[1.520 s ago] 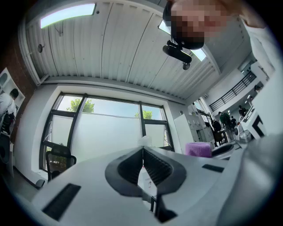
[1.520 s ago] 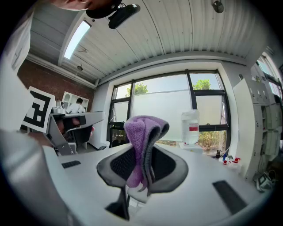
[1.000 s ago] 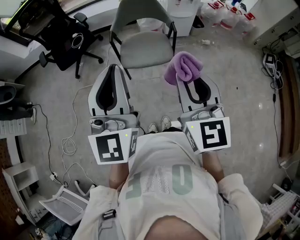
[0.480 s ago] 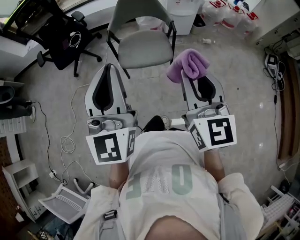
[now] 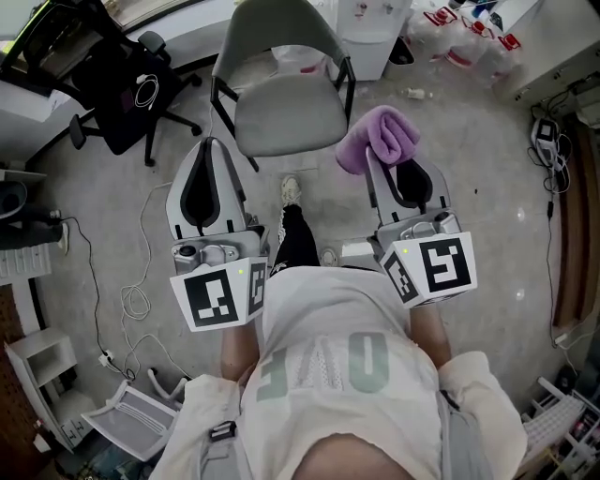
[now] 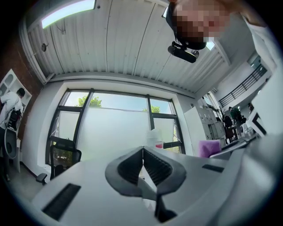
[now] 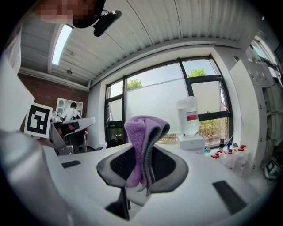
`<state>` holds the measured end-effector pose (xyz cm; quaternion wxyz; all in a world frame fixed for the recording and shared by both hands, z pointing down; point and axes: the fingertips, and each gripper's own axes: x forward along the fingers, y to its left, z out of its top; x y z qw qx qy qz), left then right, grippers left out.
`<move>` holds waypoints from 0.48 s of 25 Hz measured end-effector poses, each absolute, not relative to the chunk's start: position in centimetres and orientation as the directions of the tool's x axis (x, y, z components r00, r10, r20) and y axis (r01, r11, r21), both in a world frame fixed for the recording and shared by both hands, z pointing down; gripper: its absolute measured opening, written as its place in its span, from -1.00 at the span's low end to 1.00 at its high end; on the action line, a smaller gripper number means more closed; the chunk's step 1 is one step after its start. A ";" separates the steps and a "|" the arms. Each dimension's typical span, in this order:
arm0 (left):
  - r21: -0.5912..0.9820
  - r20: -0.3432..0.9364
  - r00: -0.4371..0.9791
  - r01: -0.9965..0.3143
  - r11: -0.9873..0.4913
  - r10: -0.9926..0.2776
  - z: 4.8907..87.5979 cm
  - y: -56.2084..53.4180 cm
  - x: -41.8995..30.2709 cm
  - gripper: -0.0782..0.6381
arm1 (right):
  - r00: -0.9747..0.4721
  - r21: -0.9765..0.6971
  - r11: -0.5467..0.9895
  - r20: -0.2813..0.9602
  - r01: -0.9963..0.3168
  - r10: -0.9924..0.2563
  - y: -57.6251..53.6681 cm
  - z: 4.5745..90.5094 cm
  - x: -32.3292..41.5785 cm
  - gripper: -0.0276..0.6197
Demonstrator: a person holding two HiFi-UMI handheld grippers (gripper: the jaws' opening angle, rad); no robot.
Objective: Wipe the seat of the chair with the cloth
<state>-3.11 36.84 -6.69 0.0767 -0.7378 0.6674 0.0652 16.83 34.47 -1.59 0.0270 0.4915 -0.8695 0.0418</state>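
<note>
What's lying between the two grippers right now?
The head view shows the person's dark-trousered leg and a light shoe on grey floor between the shut left gripper and the right gripper, which grips the purple cloth.

Workroom: fabric and fittings.
Grey concrete floor (image 5: 487,187), loose white cable (image 5: 139,295) lying on it; black office chair (image 5: 127,94) at far left; large windows (image 6: 115,132) under ribbed white ceiling (image 6: 132,48); strip light (image 6: 66,12) lit; brick wall (image 7: 44,90).
</note>
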 end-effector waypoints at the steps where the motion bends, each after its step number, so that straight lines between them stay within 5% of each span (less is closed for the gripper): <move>1: -0.022 -0.194 0.106 -0.994 -0.104 -0.975 -6.3 35.7 -3.3 -0.74 | -0.511 -0.045 0.509 0.096 -0.860 -0.854 33.6 -1.2 16.7 -0.64; 12: 0.005 -0.134 0.164 -0.986 -0.166 -0.977 -3.7 19.9 -8.0 -0.74 | -0.522 -0.057 0.521 0.192 -0.851 -0.831 18.6 0.8 10.2 -0.64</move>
